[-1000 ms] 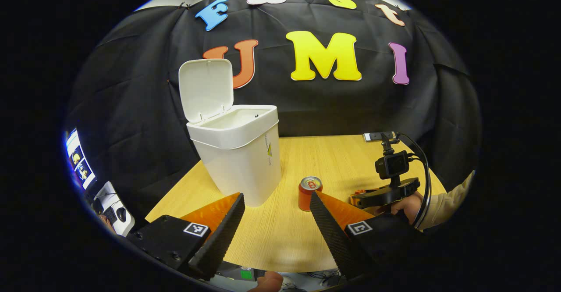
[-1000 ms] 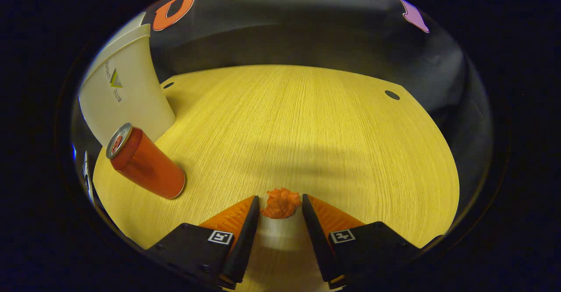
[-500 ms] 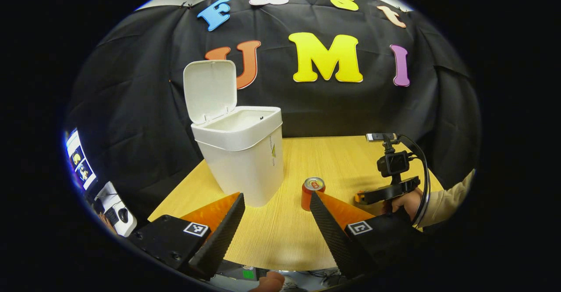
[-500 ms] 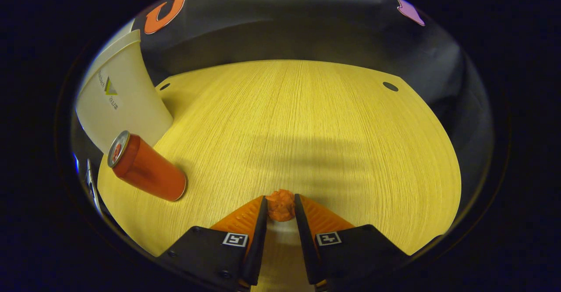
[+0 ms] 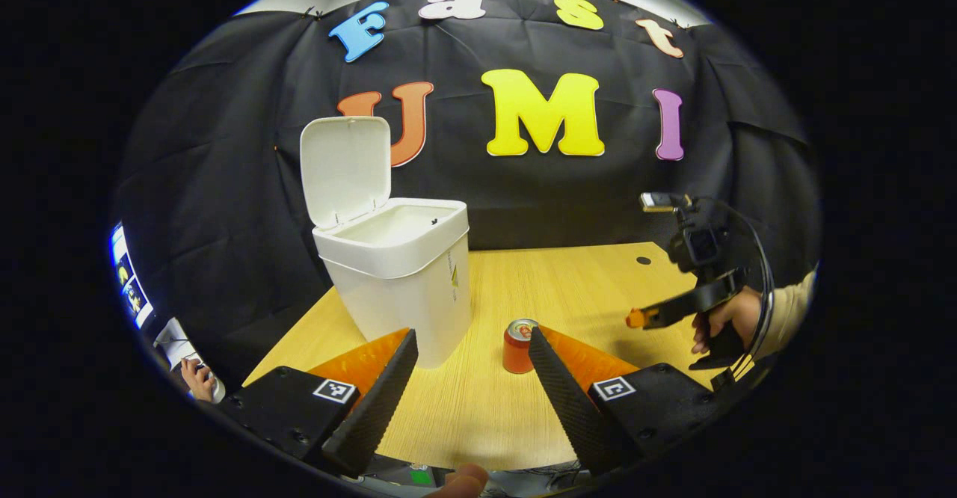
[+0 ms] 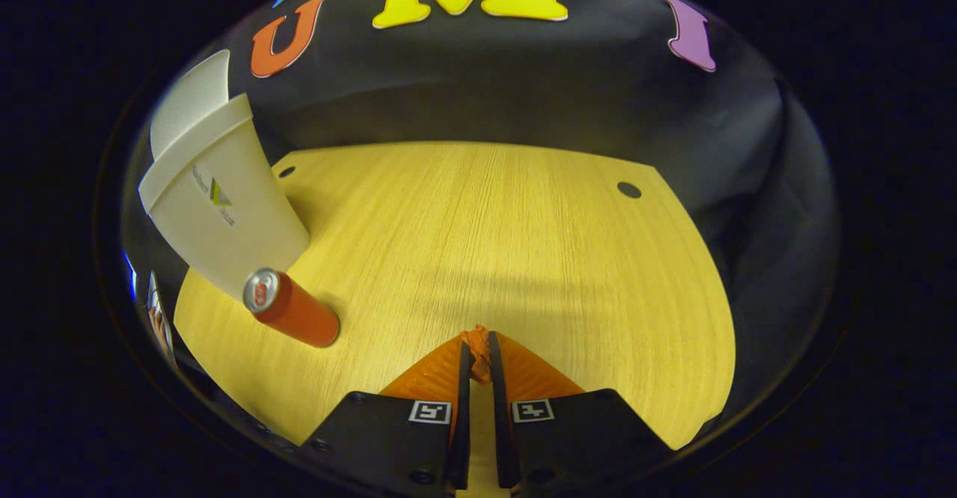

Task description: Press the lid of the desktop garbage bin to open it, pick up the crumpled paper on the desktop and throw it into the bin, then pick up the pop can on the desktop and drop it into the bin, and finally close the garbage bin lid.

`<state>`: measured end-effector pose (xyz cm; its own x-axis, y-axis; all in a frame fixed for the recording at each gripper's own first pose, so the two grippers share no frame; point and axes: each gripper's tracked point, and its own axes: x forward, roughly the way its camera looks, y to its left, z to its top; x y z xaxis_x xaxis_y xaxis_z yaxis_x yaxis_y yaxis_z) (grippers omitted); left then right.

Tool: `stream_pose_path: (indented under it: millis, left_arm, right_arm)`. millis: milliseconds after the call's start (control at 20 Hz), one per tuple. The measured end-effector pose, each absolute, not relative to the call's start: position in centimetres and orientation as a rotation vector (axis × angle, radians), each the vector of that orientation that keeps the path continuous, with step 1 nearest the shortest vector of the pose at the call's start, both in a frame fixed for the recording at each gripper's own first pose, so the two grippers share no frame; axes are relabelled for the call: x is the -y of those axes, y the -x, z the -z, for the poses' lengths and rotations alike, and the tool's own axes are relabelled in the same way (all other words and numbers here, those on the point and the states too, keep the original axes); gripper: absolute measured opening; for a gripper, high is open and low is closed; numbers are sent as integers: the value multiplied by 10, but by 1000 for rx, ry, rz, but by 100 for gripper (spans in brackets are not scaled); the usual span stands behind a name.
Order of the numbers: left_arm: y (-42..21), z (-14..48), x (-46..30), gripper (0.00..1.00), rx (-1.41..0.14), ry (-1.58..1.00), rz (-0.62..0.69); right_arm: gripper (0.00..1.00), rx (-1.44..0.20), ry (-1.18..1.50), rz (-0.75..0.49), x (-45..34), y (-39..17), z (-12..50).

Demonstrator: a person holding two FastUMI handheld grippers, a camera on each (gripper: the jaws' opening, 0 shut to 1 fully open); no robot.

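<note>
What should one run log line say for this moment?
bin: lid open | right gripper: shut on paper, lifted off table | can: upright on table | left gripper: open

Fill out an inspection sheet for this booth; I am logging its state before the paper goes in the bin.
Surface: wooden desktop, with round holes near its far corners.
Job's things: bin upright, lid raised; pop can standing beside it; crumpled paper pinched in the right gripper.
Clutter: nothing seen.
Grippers: left gripper open, holding nothing; right gripper shut on the paper, above the desktop.
Cables: black cable looping from the right gripper's camera.
Surroundings: black cloth wall; screen at far left.
</note>
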<state>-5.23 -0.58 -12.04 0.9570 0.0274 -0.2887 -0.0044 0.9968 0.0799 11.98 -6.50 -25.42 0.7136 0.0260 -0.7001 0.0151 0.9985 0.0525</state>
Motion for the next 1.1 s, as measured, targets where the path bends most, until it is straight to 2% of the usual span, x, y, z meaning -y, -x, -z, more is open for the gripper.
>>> stream_pose_path:
  millis: [200,350,550,800,1100]
  left_arm:
    - [52,118,-2,99,-277,-81,0]
    - [53,112,-10,99,-256,-55,13]
    - [54,105,-35,99,-231,-49,-21]
    - [62,100,-66,99,-210,-48,-62]
    - [70,103,-101,99,-215,-38,-93]
  right_arm:
    - [15,-651,-96,-36,51,-144,160]
    - [15,-581,-80,-52,35,-166,112]
    - [15,-490,-49,-133,-20,-196,58]
    - [14,-436,-1,-286,-127,-212,31]
    - [14,-428,16,-438,-252,-219,31]
